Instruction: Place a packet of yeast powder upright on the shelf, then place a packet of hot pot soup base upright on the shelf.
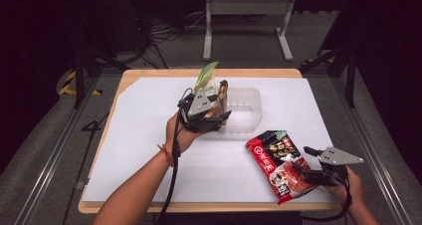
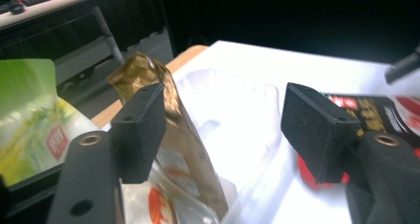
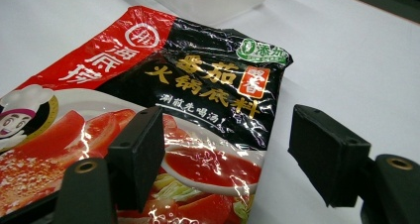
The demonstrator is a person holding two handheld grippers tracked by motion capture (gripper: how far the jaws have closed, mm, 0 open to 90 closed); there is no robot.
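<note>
The left gripper [image 1: 213, 116] has its jaws spread wide at the near-left end of the clear plastic tub [image 1: 247, 114]; one pad sits just beside the brown packet [image 2: 171, 135] standing in the tub, but whether it touches is hard to tell, and nothing is pinched. The right gripper [image 1: 307, 168] is likewise spread, one jaw over the red and black soup base packet [image 3: 163, 110], the other out past its edge, not gripping. By my reading the packing is partly done: the brown packet and a green packet [image 1: 205, 77] stand in the tub, while the soup packet lies flat on the white table [image 1: 149, 135] just beside it, waiting to be lifted in.
</note>
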